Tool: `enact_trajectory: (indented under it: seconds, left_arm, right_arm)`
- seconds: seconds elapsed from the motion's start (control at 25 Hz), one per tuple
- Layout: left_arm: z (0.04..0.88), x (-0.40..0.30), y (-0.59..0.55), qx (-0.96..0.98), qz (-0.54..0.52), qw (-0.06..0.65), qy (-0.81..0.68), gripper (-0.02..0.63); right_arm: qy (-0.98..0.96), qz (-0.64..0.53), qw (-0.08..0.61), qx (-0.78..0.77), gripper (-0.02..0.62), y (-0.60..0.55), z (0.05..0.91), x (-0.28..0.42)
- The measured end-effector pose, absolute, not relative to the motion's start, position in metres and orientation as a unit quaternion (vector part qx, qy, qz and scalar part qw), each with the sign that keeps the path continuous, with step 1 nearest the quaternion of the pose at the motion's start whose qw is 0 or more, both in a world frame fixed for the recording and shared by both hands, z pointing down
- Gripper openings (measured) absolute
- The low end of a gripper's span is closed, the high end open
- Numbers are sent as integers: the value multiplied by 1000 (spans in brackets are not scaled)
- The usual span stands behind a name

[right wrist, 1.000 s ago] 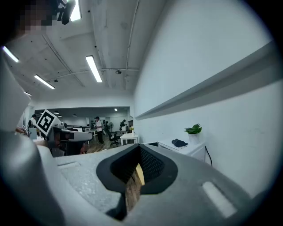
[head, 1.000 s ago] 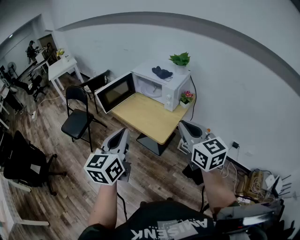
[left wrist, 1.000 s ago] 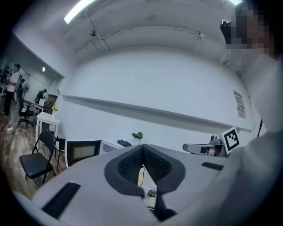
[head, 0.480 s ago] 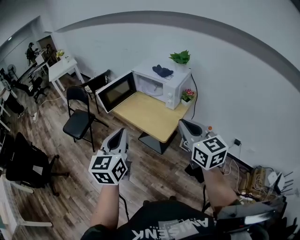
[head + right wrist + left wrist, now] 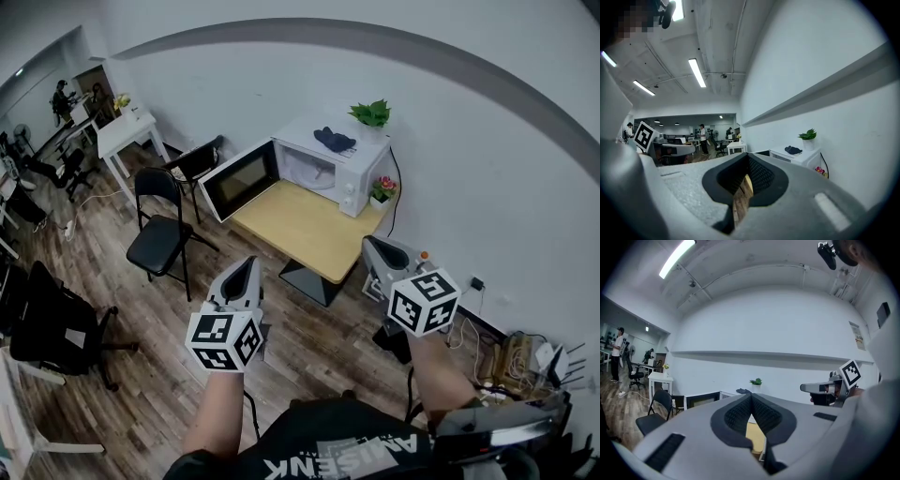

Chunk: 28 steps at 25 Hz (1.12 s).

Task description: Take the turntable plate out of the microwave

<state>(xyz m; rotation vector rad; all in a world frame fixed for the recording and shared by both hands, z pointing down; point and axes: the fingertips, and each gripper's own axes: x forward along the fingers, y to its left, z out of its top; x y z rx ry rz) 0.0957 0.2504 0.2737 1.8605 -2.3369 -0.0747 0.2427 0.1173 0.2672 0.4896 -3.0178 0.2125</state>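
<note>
Slowly we drift nearer the table (image 5: 309, 230), with the left gripper (image 5: 246, 266) and right gripper (image 5: 371, 247) both pinched shut on nothing. The plate (image 5: 315, 176) lies inside the open microwave (image 5: 349, 161), well ahead, so we judge the reach not yet begun.

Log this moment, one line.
stage: standing off from table | microwave: door open | left hand-held gripper: shut, empty | right hand-held gripper: shut, empty

We see the microwave (image 5: 328, 167) at the back of the surface (image 5: 305, 232), against the wall (image 5: 281, 84), its door (image 5: 239, 178) swung left. A plant (image 5: 372, 114) and a cloth (image 5: 335, 141) sit on it. A chair (image 5: 159, 234) stands left of the surface.
</note>
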Motion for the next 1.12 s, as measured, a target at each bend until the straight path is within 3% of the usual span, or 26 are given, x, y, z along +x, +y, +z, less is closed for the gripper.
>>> enact_trajectory:
  seconds: [0.64,1.12]
  left_arm:
    - [297,40,262,632,-41,79,-770,2]
    - [295,-39,169,603,-69,88,-790,2]
  right_arm:
    - [-988,32,54,139,5,138,285,176]
    - [-995,20,41,88,5,39,287,91]
